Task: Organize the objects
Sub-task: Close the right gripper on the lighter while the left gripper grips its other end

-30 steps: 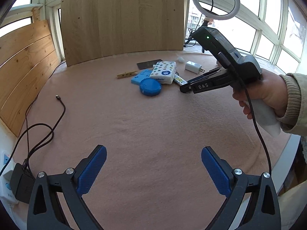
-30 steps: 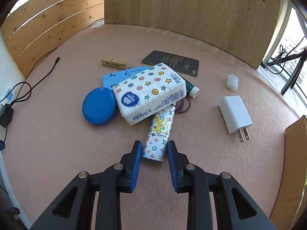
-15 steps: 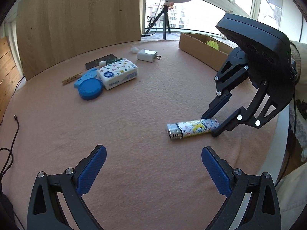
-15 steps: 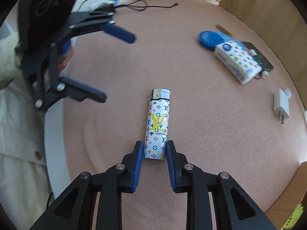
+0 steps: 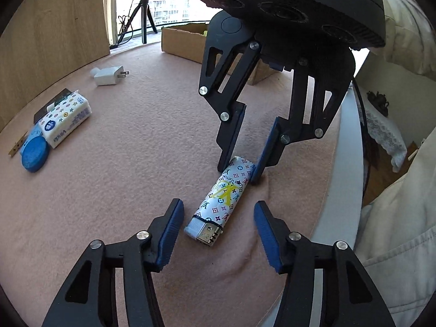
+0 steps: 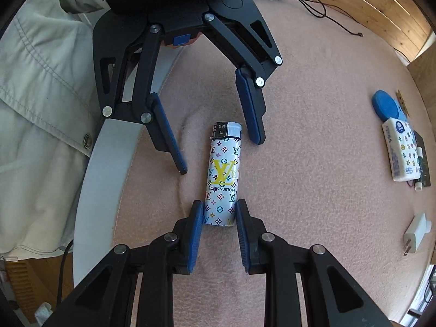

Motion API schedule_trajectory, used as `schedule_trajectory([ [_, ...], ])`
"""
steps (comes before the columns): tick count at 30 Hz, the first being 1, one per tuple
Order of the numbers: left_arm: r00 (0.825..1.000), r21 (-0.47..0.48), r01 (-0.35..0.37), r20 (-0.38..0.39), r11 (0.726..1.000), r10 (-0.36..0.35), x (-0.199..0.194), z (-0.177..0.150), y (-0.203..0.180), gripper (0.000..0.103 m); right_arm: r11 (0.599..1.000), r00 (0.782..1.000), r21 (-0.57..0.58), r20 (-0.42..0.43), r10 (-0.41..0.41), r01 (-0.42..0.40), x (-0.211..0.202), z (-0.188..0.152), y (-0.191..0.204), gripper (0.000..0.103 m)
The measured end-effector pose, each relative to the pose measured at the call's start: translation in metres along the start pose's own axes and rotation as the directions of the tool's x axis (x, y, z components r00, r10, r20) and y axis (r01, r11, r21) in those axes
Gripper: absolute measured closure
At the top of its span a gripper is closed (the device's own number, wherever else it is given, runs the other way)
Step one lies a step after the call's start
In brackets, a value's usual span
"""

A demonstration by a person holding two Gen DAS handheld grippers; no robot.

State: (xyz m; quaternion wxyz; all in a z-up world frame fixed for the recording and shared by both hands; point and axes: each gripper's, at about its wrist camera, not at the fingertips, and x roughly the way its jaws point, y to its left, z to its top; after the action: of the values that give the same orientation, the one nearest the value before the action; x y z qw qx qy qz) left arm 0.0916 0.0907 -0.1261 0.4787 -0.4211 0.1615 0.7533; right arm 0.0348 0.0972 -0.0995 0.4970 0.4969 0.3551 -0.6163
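Note:
A lighter (image 5: 222, 199) (image 6: 222, 174) with a colourful monogram print lies flat on the pink cloth near the table's front edge. My right gripper (image 6: 219, 209) (image 5: 239, 169) is shut on its bottom end, pads pressing both sides. My left gripper (image 5: 218, 212) (image 6: 220, 155) faces it from the other end. Its jaws are closing, and the lighter's metal head lies between them with a gap on each side. A sleeve in pale cloth shows behind each gripper.
Farther back on the cloth lie a tissue pack (image 5: 64, 117) (image 6: 400, 150), a blue round lid (image 5: 34, 155) (image 6: 384, 105) and a white charger (image 5: 107, 75) (image 6: 415, 231). A cardboard box (image 5: 185, 41) stands at the back. The table's white edge (image 6: 109, 150) runs close by.
The right gripper carried the lighter from the pile to the front edge and set it flat. The left gripper came in over the lighter's head, and its jaws narrowed to about half.

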Motion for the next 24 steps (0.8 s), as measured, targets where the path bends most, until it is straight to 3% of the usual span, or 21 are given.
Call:
schedule_trajectory([
  [4, 1.0, -0.013, 0.006, 0.006, 1.0, -0.006, -0.002, -0.002, 0.005, 0.065, 1.0, 1.0, -0.012, 0.0, 0.015, -0.015, 0.002, 0.002, -0.002, 0.081],
  [9, 1.0, 0.013, 0.01, 0.008, 1.0, -0.01, -0.003, -0.005, 0.004, 0.066, 0.999, 0.999, -0.001, 0.005, 0.033, -0.033, 0.004, 0.006, -0.007, 0.083],
  [11, 1.0, 0.023, 0.006, 0.006, 1.0, -0.007, -0.003, -0.006, 0.004, 0.072, 0.999, 0.999, -0.003, 0.001, 0.033, -0.033, 0.005, 0.01, -0.009, 0.083],
  [24, 1.0, 0.032, -0.021, 0.023, 0.999, 0.02, -0.019, 0.009, 0.003, 0.073, 1.0, 1.0, -0.019, 0.01, -0.015, 0.015, -0.006, 0.034, -0.005, 0.082],
])
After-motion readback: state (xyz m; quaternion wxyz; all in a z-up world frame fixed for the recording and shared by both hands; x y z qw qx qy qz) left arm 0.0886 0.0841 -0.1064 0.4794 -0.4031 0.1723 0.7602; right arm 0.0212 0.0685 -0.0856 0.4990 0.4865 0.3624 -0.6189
